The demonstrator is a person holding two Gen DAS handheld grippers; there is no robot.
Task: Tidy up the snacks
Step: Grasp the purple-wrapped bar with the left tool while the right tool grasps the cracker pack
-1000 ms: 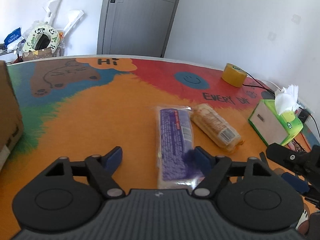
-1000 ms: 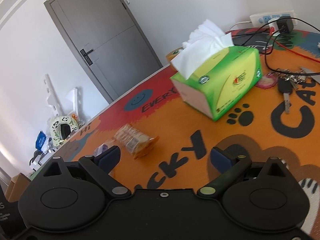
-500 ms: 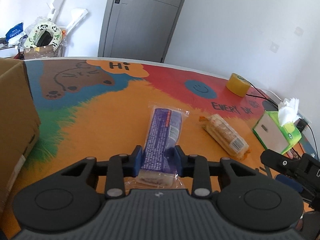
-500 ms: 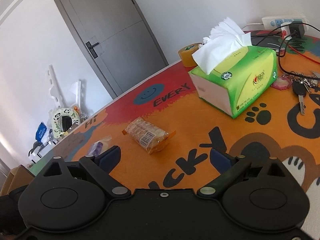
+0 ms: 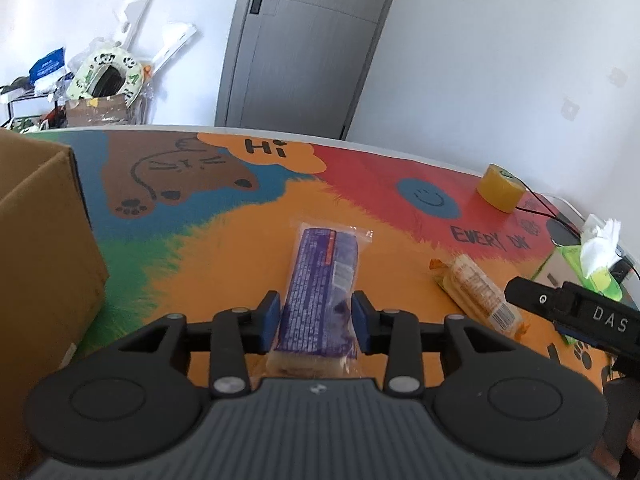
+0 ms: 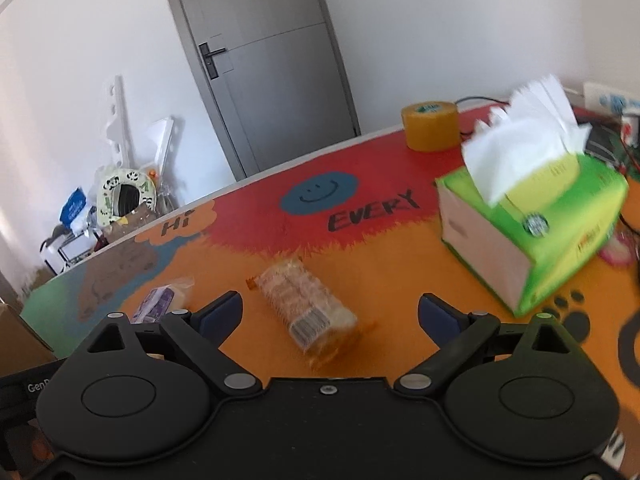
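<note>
The left gripper [image 5: 315, 318] clamps the near end of the purple snack pack [image 5: 320, 300], beside the cardboard box [image 5: 44, 264]. The right gripper [image 6: 330, 314] hangs wide apart over the cracker pack [image 6: 306, 312] lying on the colourful table [image 6: 384, 264]. Farther off stand the green tissue box [image 6: 536, 236] and yellow tape roll [image 6: 430, 126].

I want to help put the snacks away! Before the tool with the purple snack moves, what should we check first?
1. Left tool shut on the purple snack pack: ok.
2. Grip placement: the fingers pinch the near end, so the far end sticks out in front: not ok, it may droop.
3. Pack lifted off the table: cannot tell.
4. Cardboard box stands to the left: ok; whether it is open: cannot tell.
5. Right tool open, with the cracker pack lying between its fingers: ok.
6. Tissue box sits apart from both snacks: ok.
</note>
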